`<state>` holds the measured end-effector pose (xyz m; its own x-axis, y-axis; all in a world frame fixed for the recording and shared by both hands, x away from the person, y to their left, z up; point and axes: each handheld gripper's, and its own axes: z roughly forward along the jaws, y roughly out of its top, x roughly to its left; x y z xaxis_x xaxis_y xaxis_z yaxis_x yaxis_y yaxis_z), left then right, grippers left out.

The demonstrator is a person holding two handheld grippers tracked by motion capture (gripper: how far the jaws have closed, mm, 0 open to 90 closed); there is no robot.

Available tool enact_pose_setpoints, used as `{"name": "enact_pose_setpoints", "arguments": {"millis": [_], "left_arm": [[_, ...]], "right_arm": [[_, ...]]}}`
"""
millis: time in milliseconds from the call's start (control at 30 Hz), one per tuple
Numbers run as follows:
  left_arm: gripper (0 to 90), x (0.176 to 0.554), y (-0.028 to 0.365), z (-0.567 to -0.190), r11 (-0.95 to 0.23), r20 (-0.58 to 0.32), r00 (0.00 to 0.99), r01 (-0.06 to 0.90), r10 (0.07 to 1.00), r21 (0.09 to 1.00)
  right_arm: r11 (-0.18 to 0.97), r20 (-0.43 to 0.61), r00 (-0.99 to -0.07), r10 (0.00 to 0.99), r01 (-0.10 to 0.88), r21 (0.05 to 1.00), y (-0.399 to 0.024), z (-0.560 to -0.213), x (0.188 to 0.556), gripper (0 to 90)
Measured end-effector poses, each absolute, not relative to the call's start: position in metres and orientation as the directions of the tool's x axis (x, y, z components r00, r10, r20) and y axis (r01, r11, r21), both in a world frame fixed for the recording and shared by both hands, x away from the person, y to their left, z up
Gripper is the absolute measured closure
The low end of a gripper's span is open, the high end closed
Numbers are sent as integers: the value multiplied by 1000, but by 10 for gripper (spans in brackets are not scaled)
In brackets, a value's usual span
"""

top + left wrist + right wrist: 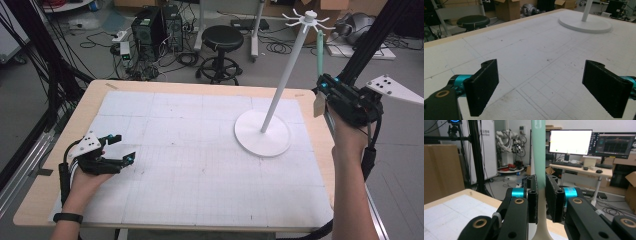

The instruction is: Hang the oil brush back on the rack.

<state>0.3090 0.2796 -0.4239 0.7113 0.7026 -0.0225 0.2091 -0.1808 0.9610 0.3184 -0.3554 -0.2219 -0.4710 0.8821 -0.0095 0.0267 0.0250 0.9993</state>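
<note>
Pale green and slim, a long-handled utensil [538, 157] is standing upright between the jaws of the right gripper [541, 200], which are pinching its handle close on both sides. In the right gripper view the handle is widening into a cream-coloured part [541, 230] below the pads; what kind of head it ends in cannot be told. In the high view the right gripper [325, 92] is being held up off the table's right edge, and the green utensil [319, 55] is rising from it, with a tan tag-like piece [319, 104] hanging just below the jaws. The utensil's top is sitting near the pronged crown [308, 19] of a white hanging stand [285, 80], just beside one of the outer hooks but apart from it, as far as the high view lets one judge. The stand's round base [262, 132] is resting on the white gridded mat [200, 150] covering the wooden table [95, 90].

The left gripper [117, 150] is lying low over the mat's left side, its jaws spread wide with nothing between them; the left gripper view is showing bare mat [536, 62] in the gap and the stand's base [585, 23] far off.
</note>
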Motion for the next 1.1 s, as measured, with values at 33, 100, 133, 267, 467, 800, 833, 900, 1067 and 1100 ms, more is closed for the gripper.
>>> {"name": "enact_pose_setpoints", "arguments": {"millis": [33, 100, 133, 267, 467, 800, 833, 900, 1067, 1100], "left_arm": [[143, 309, 280, -424, -181, -23, 711, 210, 702, 961], [143, 309, 280, -424, -184, -19, 711, 207, 703, 961], [143, 309, 280, -424, -182, -20, 710, 207, 704, 961], [143, 309, 280, -424, -183, -20, 712, 207, 702, 961], [143, 309, 281, -423, -179, -21, 710, 206, 704, 962], [141, 306, 283, -421, -175, -2, 704, 180, 710, 968], [141, 306, 284, -420, -173, -4, 704, 180, 710, 968], [141, 306, 284, -420, -169, -5, 703, 178, 711, 969], [140, 306, 289, -418, -170, 2, 686, 177, 727, 969], [139, 306, 290, -417, -169, 4, 682, 176, 732, 970]], "right_arm": [[28, -12, -473, 881, 26, 999, -356, -223, 319, 801], [25, -8, -478, 878, 30, 999, -356, -223, 321, 785], [28, -9, -478, 878, 31, 999, -356, -223, 321, 772], [32, -11, -478, 878, 35, 999, -356, -224, 321, 708], [51, -21, -500, 866, 46, 998, -356, -233, 319, 540], [63, -16, -530, 848, 71, 995, -362, -266, 311, 278], [63, -12, -537, 844, 77, 995, -362, -271, 310, 263], [61, -5, -552, 834, 83, 995, -362, -281, 307, 235], [49, 37, -582, 813, 132, 990, -361, -312, 301, 177], [50, 43, -589, 807, 140, 989, -361, -319, 300, 176]]}}
